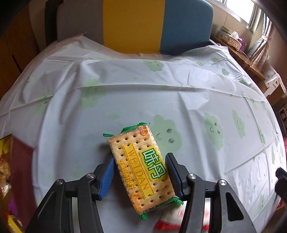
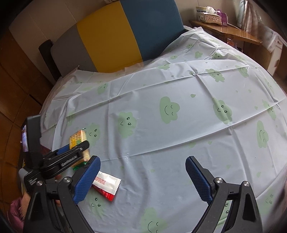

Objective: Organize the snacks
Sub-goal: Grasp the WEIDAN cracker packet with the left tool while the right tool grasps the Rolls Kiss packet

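Observation:
My left gripper [image 1: 140, 166] is shut on a cracker pack [image 1: 141, 166] with a yellow WEIDAN label and green sealed ends, and holds it tilted above the table. It also shows in the right wrist view [image 2: 79, 141], gripped at the left. A white and red snack packet [image 2: 107, 186] lies flat on the cloth beside my right gripper's left finger; its edge shows under the left gripper [image 1: 172, 220]. My right gripper [image 2: 143, 177] is open and empty above the cloth.
The table wears a pale blue cloth with green cloud faces [image 2: 168, 109]. A grey, yellow and blue chair back [image 1: 132, 23] stands behind it. A box of colourful snacks [image 1: 7, 172] sits at the left edge. A wooden shelf with a tissue box [image 2: 209, 16] is at the far right.

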`<control>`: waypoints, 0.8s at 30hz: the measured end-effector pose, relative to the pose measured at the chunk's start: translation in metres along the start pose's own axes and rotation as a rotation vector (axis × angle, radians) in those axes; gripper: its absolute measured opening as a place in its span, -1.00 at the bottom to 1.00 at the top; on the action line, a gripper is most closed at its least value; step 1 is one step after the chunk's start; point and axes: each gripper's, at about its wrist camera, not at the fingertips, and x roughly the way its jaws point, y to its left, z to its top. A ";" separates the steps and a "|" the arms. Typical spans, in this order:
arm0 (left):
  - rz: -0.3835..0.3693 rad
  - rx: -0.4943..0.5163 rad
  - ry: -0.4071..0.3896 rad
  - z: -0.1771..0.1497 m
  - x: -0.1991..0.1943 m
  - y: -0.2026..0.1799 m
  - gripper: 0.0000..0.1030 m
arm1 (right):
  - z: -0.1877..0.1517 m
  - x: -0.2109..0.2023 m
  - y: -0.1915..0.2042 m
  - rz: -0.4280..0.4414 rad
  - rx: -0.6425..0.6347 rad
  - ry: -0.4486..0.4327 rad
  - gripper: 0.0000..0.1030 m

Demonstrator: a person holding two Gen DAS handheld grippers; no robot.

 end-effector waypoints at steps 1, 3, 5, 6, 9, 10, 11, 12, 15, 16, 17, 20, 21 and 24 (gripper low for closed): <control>-0.003 0.008 -0.005 -0.005 -0.006 0.004 0.10 | -0.001 0.001 0.001 -0.003 -0.008 0.004 0.87; 0.010 0.019 -0.009 -0.016 -0.015 0.009 0.10 | -0.003 0.004 0.004 -0.006 -0.025 0.020 0.87; -0.001 0.020 -0.010 -0.029 -0.026 0.014 0.10 | -0.005 0.008 0.007 -0.006 -0.046 0.036 0.87; -0.007 0.016 -0.011 -0.036 -0.032 0.018 0.10 | -0.007 0.010 0.010 -0.003 -0.060 0.046 0.87; -0.021 0.025 0.000 -0.058 -0.045 0.023 0.10 | -0.012 0.015 0.018 0.017 -0.111 0.067 0.87; -0.032 0.035 0.003 -0.066 -0.050 0.023 0.10 | -0.015 0.016 0.021 0.025 -0.131 0.075 0.87; -0.043 0.054 0.009 -0.077 -0.055 0.023 0.10 | -0.017 0.018 0.025 0.030 -0.149 0.082 0.87; -0.047 0.067 0.015 -0.084 -0.058 0.022 0.10 | -0.019 0.020 0.028 0.035 -0.169 0.092 0.87; -0.075 0.108 0.033 -0.110 -0.067 0.019 0.10 | -0.024 0.024 0.036 0.034 -0.221 0.100 0.87; -0.085 0.124 0.039 -0.119 -0.070 0.018 0.10 | -0.026 0.024 0.039 0.037 -0.238 0.103 0.87; -0.090 0.135 0.043 -0.126 -0.072 0.017 0.10 | -0.027 0.025 0.041 0.040 -0.251 0.106 0.87; -0.088 0.159 0.040 -0.145 -0.070 0.014 0.10 | -0.035 0.029 0.052 0.042 -0.328 0.115 0.86; -0.078 0.181 0.005 -0.150 -0.072 0.011 0.10 | -0.039 0.030 0.058 0.034 -0.364 0.116 0.86; -0.079 0.167 -0.034 -0.157 -0.072 0.012 0.12 | -0.050 0.038 0.071 0.025 -0.446 0.142 0.76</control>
